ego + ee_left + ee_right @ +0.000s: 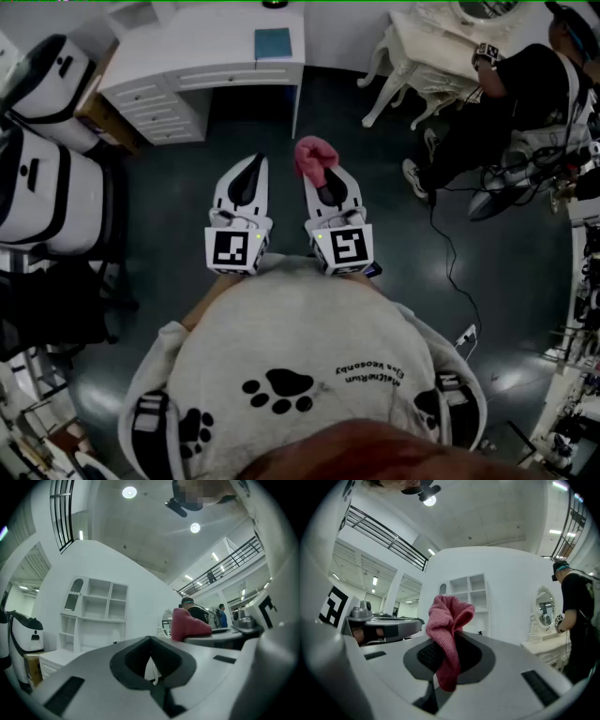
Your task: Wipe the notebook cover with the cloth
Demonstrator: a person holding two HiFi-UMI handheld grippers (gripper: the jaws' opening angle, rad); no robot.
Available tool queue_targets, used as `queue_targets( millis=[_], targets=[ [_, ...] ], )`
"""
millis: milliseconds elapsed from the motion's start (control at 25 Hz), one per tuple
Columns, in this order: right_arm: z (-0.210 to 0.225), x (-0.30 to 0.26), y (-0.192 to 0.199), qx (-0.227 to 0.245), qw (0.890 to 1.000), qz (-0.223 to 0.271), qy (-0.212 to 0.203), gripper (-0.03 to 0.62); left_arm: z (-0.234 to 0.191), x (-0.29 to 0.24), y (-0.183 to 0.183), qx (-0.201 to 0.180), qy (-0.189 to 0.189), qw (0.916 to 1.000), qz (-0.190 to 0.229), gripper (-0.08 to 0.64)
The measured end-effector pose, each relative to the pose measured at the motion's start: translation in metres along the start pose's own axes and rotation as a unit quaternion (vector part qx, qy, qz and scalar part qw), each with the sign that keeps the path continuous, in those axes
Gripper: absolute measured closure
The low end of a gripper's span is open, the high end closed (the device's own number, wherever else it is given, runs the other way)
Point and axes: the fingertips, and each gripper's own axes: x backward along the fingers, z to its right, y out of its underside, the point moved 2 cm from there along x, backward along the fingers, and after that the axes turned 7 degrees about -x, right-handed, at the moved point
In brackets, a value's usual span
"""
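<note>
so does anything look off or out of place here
Nothing spilled or damaged. The only oddity: the pink cloth sits bunched in the right gripper, held over the floor, well short of the blue notebook on the white desk.

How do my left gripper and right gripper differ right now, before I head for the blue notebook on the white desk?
Load: the right gripper is shut on the crumpled pink terry cloth; the left gripper holds nothing.
Tip: the left gripper's jaws meet bare, while cloth bunches over the right gripper's tip.
Shared: both sit side by side at the chest, pointing towards the white desk, well short of the blue notebook.
</note>
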Motion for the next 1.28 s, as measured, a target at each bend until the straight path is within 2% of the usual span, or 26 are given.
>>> queue_targets(
  millis=[200,360,720,960,1280],
  targets=[
    [0.01,-0.003,0.005,0.025,1.0,-0.006,-0.01,0.531,0.002,-0.008,0.0,0.003,-0.011,0.9999,0.002,0.548],
    [0.024,-0.006,0.001,-0.002,1.0,-0.005,-0.01,0.531,0.009,-0.019,0.004,0.001,-0.017,0.9999,-0.002,0.548],
    [0.04,-0.028,0.017,-0.015,1.0,-0.005,-0.009,0.529,-0.008,-0.038,0.016,0.002,-0.02,0.9997,-0.011,0.548],
    [0.057,-0.075,0.016,-0.005,1.0,0.0,0.005,0.529,-0.043,-0.079,0.03,0.014,-0.023,0.9996,-0.004,0.548],
    [0.09,-0.184,0.018,0.003,1.0,-0.013,0.015,0.529,-0.11,-0.172,0.047,0.009,-0.006,0.9999,-0.001,0.548]
  ],
)
